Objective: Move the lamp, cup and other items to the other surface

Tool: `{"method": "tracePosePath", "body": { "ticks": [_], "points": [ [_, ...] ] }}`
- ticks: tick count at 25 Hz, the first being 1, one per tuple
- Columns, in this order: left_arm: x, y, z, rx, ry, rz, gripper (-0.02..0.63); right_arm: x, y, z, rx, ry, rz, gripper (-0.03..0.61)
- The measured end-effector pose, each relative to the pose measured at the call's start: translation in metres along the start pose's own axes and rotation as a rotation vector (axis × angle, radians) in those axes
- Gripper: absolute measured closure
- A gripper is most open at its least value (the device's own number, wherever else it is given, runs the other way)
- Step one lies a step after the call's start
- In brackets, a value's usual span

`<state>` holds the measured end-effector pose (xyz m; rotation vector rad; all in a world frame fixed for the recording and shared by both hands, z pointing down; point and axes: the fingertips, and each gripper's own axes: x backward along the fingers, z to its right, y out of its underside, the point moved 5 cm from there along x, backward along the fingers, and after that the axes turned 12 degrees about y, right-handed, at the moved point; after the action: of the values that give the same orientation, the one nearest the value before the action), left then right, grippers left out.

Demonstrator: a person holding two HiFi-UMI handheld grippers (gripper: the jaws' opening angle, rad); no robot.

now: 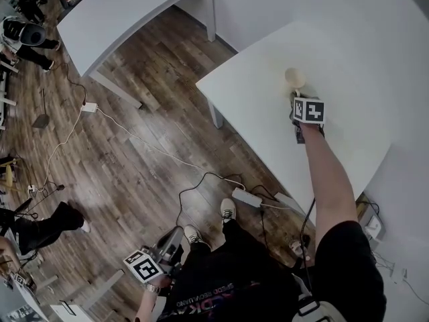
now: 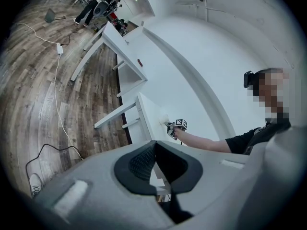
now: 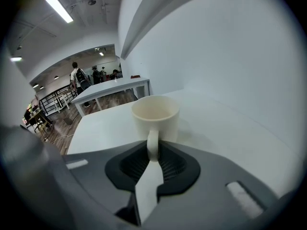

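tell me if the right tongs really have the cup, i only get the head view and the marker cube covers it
observer: Yes. In the right gripper view the right tongs are closed on the cup, with its handle pinched between the pads.
operator: is it lifted or down on the table
observer: Down, as far as I can tell. It stands upright with its base on the white table.
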<state>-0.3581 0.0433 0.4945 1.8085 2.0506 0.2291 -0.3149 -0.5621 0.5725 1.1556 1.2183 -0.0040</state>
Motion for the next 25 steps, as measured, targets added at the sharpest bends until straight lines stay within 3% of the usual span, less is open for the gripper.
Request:
{"method": "tracePosePath", "body": {
  "ticks": [14, 25],
  "points": [
    [0.012, 0.000, 0.001, -0.027, 0.062, -0.045, 0.617, 0.049, 0.010, -0.010, -0.013, -0.006, 0.124, 0.531],
    [0.045, -0.014, -0.003, -0.048, 0.159, -0.116, 0.617, 0.139, 0.032, -0.013, -0.075, 0.061, 0.210, 0.531]
  ]
}}
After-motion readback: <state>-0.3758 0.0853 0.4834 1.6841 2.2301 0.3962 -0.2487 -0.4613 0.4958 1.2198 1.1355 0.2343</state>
